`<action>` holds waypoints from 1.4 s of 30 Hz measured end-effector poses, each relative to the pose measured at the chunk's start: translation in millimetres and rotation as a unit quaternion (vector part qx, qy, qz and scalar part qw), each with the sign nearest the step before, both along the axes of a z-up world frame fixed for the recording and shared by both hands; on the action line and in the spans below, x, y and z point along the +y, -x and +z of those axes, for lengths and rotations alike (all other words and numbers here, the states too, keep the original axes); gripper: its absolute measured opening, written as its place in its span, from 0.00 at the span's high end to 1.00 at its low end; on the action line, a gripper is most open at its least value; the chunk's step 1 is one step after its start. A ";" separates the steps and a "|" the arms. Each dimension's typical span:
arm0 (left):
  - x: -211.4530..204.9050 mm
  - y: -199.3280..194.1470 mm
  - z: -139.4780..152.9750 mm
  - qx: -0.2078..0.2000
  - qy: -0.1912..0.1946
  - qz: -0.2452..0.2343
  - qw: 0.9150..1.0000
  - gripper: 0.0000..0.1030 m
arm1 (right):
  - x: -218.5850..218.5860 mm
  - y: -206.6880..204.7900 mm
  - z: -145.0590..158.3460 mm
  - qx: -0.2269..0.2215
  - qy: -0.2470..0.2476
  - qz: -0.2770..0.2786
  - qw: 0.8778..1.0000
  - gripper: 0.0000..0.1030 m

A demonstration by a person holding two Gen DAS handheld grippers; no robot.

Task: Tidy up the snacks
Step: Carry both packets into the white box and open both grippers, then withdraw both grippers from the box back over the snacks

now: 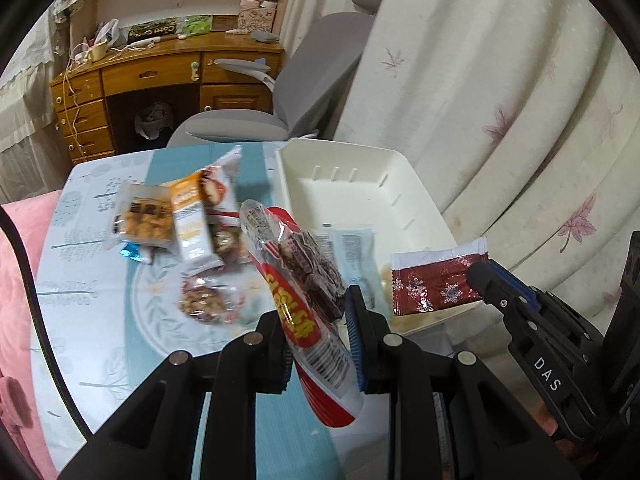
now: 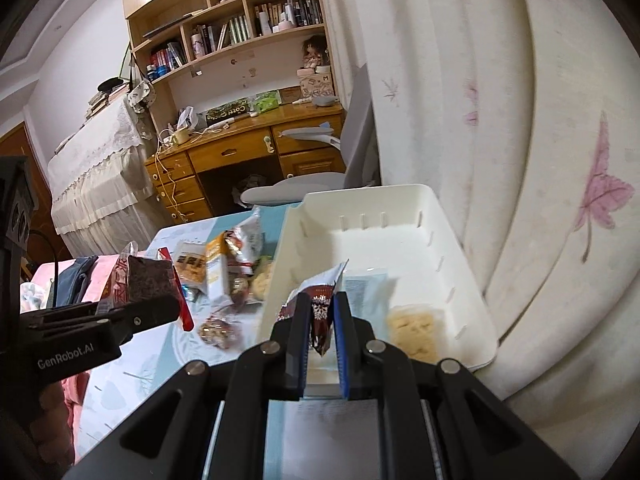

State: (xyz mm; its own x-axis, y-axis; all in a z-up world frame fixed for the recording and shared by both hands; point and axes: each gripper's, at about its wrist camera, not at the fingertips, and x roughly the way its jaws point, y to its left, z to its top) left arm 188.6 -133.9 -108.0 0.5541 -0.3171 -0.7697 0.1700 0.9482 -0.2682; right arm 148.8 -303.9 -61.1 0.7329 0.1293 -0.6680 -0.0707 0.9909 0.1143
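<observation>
My left tool (image 1: 316,344) pinches a red-and-clear brownie packet (image 1: 298,280) low in the frame's middle, while my right tool (image 2: 322,332) clamps a dark red snowflake sachet (image 2: 320,312) at the near edge of the white bin (image 2: 472,280). Both wrappers are slick and caught near one end, so either may slide out. If dropped early, the sachet could land on the counter (image 1: 100,320) rather than in the bin, and the two tools sit close enough to bump.

"DAS" marks the right gripper (image 1: 486,280); "GenRobot.AI" the left gripper (image 2: 160,308).
</observation>
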 end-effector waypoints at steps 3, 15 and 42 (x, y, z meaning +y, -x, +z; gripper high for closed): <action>-19.8 -4.5 -3.3 0.000 0.002 -0.002 1.000 0.79 | -15.7 -1.8 -1.1 0.002 0.005 0.002 1.000 0.89; -74.1 -20.5 -11.7 -0.001 0.002 -0.021 1.000 0.63 | -63.8 -9.1 -6.7 0.015 0.014 -0.004 1.000 0.88; 12.1 2.0 -31.7 0.073 -0.047 0.069 0.994 0.23 | -30.3 -21.0 -29.1 0.090 0.006 -0.013 0.996 0.40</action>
